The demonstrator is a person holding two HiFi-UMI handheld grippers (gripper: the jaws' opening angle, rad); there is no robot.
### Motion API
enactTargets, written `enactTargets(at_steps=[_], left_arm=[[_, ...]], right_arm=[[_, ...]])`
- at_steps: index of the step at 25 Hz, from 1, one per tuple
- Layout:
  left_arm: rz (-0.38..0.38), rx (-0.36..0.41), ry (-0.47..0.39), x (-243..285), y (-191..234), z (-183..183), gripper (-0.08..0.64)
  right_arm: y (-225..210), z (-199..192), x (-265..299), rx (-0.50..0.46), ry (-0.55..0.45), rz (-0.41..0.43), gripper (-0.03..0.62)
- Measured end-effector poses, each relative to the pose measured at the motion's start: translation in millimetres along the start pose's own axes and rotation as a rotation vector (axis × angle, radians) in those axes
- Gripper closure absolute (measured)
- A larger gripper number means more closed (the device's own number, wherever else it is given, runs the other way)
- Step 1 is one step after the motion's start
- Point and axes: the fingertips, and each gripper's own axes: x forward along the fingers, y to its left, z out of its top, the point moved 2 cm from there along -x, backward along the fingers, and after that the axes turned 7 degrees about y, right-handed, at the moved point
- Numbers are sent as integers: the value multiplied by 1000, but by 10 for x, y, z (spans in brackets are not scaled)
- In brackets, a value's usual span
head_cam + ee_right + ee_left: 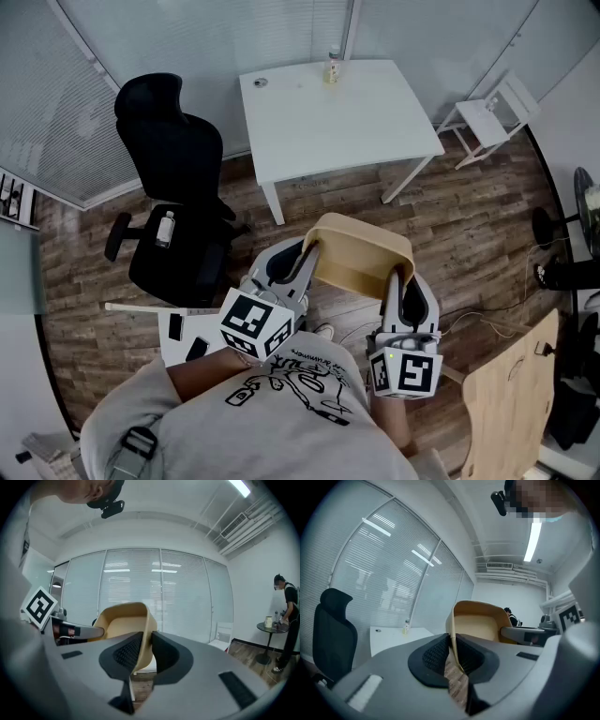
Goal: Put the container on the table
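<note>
A tan plastic container point(361, 253) hangs in the air in front of me, held between both grippers above the wooden floor. My left gripper point(307, 251) is shut on its left rim, and in the left gripper view the thin wall point(452, 639) runs between the dark pads. On the opposite rim my right gripper point(405, 274) is shut, with the container's wall point(147, 644) pinched between its pads. The white table point(333, 117) stands farther ahead, well apart from the container.
A small bottle point(332, 67) and a small round object point(260, 82) sit at the table's far edge. A black office chair point(173, 187) with a bottle on its seat stands to the left. A white chair point(487, 117) is at the right. A person point(287, 616) stands by a round side table.
</note>
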Motion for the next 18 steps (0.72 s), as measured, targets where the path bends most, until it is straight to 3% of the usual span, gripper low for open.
enactTargets(at_steps=[9, 18], left_arm=[[-39, 6, 27, 104, 198, 19, 548], [-27, -18, 36, 420, 281, 81, 548]], right_arm=[[63, -63, 172, 60, 3, -32, 540], [-145, -39, 458, 73, 12, -10, 540]])
